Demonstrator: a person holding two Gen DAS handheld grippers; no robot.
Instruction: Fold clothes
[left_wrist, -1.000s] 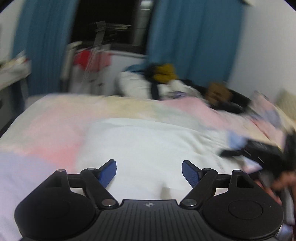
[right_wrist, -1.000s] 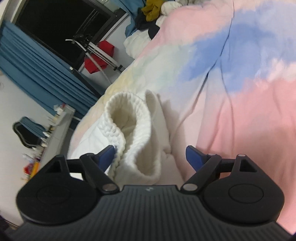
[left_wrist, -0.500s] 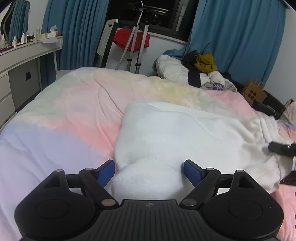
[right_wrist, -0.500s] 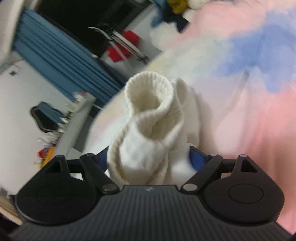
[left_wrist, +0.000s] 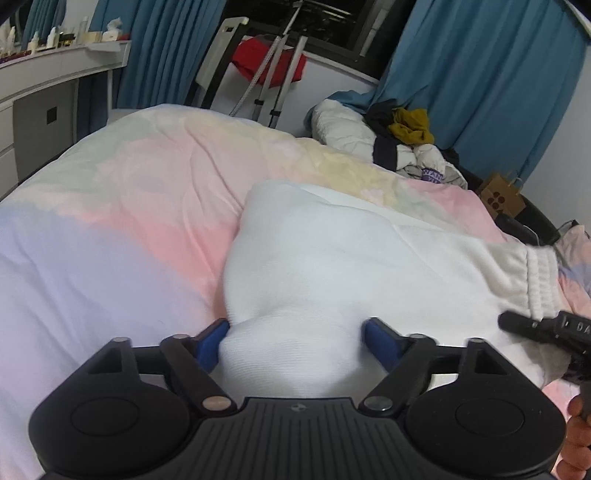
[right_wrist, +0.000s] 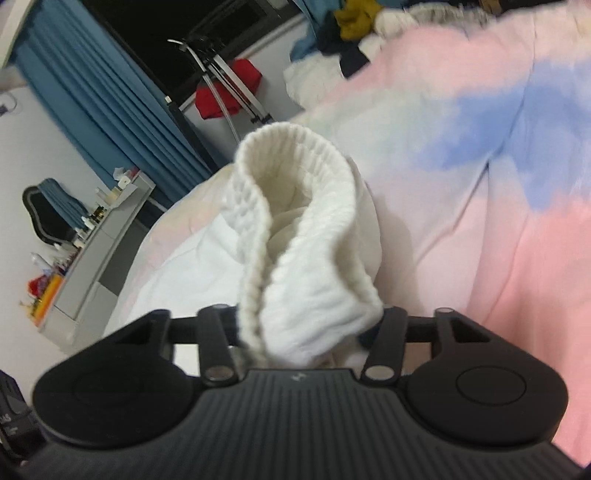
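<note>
Step in hand, as judged: both grippers take hold of the white garment (left_wrist: 332, 251) to lift an edge for a fold. To do it well, grip both points firmly before raising, lift evenly, and keep the cloth taut between them so no slack bunches.

Garment lies on the bed (left_wrist: 129, 221), centre to right of the left view.

Left gripper (left_wrist: 295, 338): jaws wide, a bulge of cloth between the blue pads and touching them; not clamped.

Right gripper (right_wrist: 306, 332): jaws drawn in against the ribbed cuff (right_wrist: 295, 206), lower centre of frame; pads hidden by cloth, so it appears gripped.
</note>
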